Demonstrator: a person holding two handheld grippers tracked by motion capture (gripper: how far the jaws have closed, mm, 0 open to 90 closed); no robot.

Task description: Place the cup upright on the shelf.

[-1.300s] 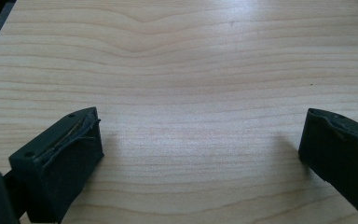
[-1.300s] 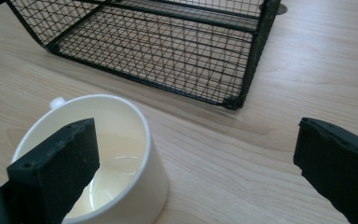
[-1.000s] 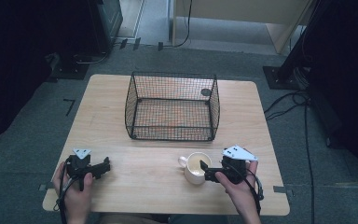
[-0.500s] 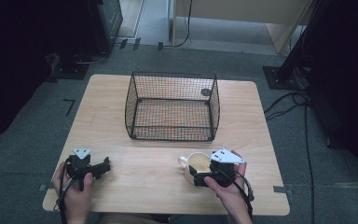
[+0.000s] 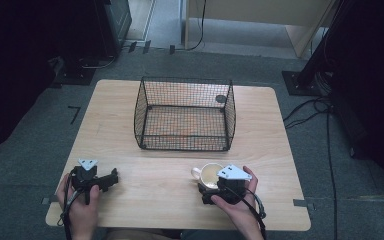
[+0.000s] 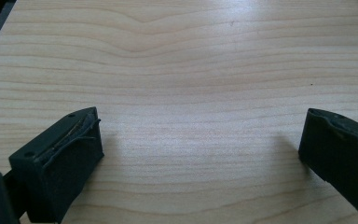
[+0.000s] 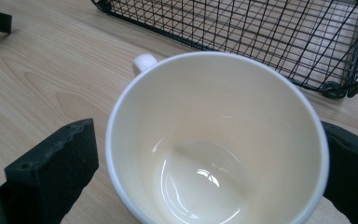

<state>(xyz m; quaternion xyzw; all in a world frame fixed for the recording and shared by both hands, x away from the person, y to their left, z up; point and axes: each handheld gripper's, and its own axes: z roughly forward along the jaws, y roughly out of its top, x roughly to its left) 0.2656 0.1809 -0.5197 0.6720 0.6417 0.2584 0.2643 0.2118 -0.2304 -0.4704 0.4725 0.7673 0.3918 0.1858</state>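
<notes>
From the high view, the wooden table [image 5: 180,200] carries a black wire basket [image 5: 185,114] set toward its far edge, about midway between the 2 side edges. Down by the near edge, right of centre, sits a cream cup [image 5: 208,174], its handle poking left. The right gripper [image 5: 215,192] is right on the cup's near side, held in the person's right hand [image 5: 240,207]. Over by the near left corner, the left gripper [image 5: 111,178] rests low on the table in the left hand [image 5: 77,207], well apart from the cup.

Now the left gripper view: 2 black jaws spread wide, bare wood grain between them, nothing in the grip.

Right gripper view: the cup [image 7: 214,144] is upright and looks empty, glossy inside, its small handle [image 7: 143,62] pointing away toward the basket [image 7: 261,32]. The 2 jaws stand on either side of the cup's rim, spread apart; the one on the left shows a sliver of gap to the wall, and whether the other one touches I cannot tell. The basket stands just beyond the cup.
</notes>
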